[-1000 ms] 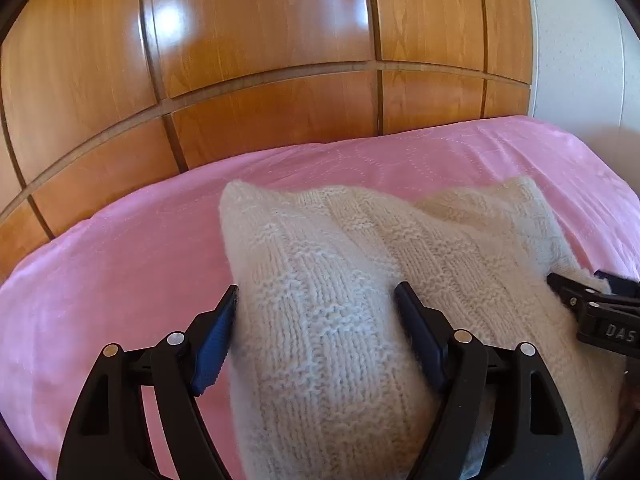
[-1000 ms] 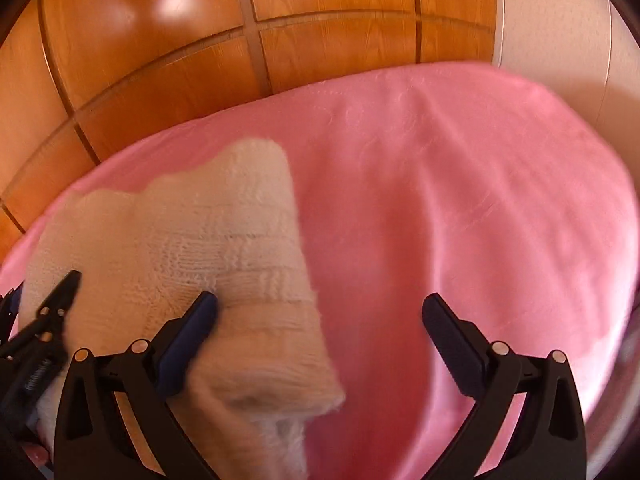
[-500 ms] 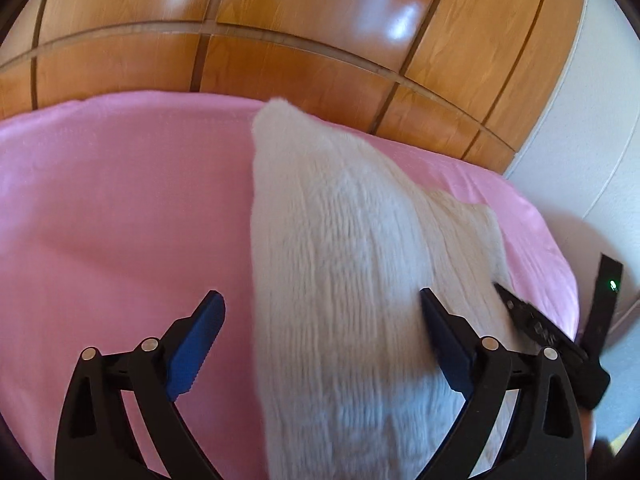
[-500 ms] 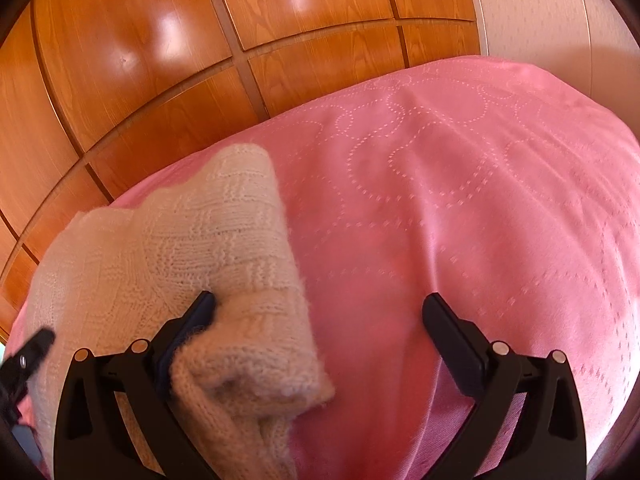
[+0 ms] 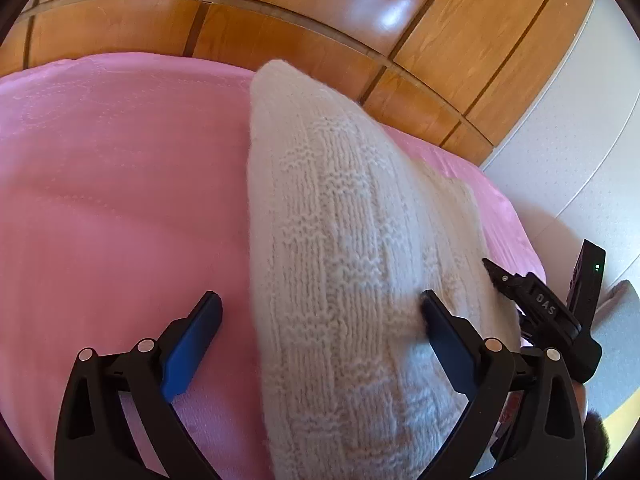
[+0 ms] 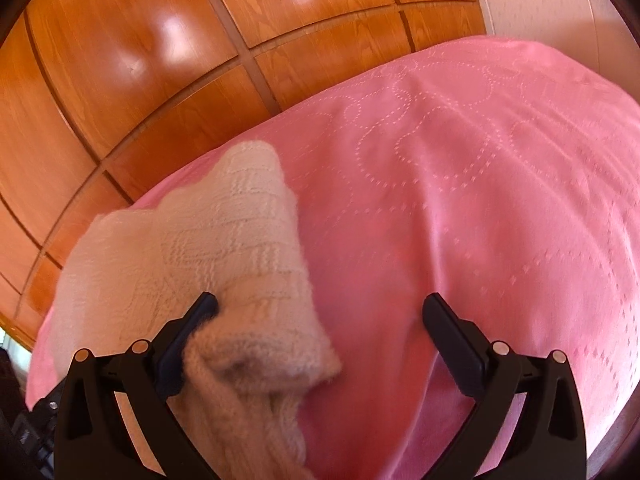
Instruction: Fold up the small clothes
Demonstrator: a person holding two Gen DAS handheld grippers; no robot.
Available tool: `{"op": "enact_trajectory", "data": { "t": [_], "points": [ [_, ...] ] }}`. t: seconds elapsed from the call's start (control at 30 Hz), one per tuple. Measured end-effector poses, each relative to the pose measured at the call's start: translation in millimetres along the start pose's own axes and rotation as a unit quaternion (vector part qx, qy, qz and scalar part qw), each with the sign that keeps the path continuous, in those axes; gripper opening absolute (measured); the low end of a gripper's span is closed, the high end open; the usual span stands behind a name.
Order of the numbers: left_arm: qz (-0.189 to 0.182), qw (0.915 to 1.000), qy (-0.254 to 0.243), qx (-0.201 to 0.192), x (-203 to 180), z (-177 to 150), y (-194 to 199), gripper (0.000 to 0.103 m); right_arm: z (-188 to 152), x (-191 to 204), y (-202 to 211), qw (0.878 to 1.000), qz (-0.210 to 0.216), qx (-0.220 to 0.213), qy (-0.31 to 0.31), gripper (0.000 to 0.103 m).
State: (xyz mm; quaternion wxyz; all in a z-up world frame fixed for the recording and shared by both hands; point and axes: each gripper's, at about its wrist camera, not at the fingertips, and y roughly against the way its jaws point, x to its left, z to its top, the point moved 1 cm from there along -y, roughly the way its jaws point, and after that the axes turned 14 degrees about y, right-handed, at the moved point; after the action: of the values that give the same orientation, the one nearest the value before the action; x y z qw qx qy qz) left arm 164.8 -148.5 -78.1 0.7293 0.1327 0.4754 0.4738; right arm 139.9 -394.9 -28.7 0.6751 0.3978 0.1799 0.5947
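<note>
Cream-white, chunky knitted garment lies folded on the pink quilted bedspread of a bed, close to the glossy wooden panelled headboard. The left gripper has just been opening; its jaws stand wide, straddling the near end of the knit without pinching it, one blue pad clear over the spread. The right gripper also has its jaws spread wide, its left finger against the garment's bunched edge, gripping nothing.
</note>
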Motion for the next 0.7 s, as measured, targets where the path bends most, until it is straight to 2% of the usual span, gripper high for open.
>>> {"op": "enact_trajectory", "data": {
  "t": [0.17, 0.3, 0.4, 0.57, 0.63, 0.67, 0.7],
  "points": [
    [-0.006, 0.9998, -0.004, 0.019, 3.4, -5.3, 4.0, 0.098, -5.7, -3.3, 14.4, 0.998, 0.05, 0.002, -0.025, 0.101],
    [-0.009, 0.999, -0.033, 0.03, 2.1, -13.0, 10.7, 0.098, -9.7, -0.8, 26.5, 0.994, 0.106, 0.003, -0.028, 0.101],
    [-0.026, 0.9986, -0.021, 0.041, 6.3, -9.5, 14.5, 0.098, -11.0, -1.1, 26.9, 0.989, 0.143, 0.014, -0.038, 0.101],
    [-0.041, 0.9975, 0.003, 0.057, 9.2, 4.2, 10.8, 0.098, -11.0, -4.2, 16.3, 0.985, 0.16, 0.038, -0.056, 0.101],
    [-0.043, 0.9975, 0.006, 0.055, 8.0, 10.1, 10.2, 0.097, -7.8, -0.6, 14.2, 0.983, 0.174, 0.038, -0.05, 0.095],
    [-0.044, 0.9977, 0.006, 0.052, 7.1, 13.6, 9.9, 0.097, -5.7, 1.9, 13.5, 0.979, 0.192, 0.038, -0.048, 0.086],
    [-0.044, 0.9978, 0.005, 0.049, 6.2, 16.1, 9.9, 0.097, -4.7, 3.8, 11.5, 0.977, 0.205, 0.041, -0.049, 0.085]
  ]
}}
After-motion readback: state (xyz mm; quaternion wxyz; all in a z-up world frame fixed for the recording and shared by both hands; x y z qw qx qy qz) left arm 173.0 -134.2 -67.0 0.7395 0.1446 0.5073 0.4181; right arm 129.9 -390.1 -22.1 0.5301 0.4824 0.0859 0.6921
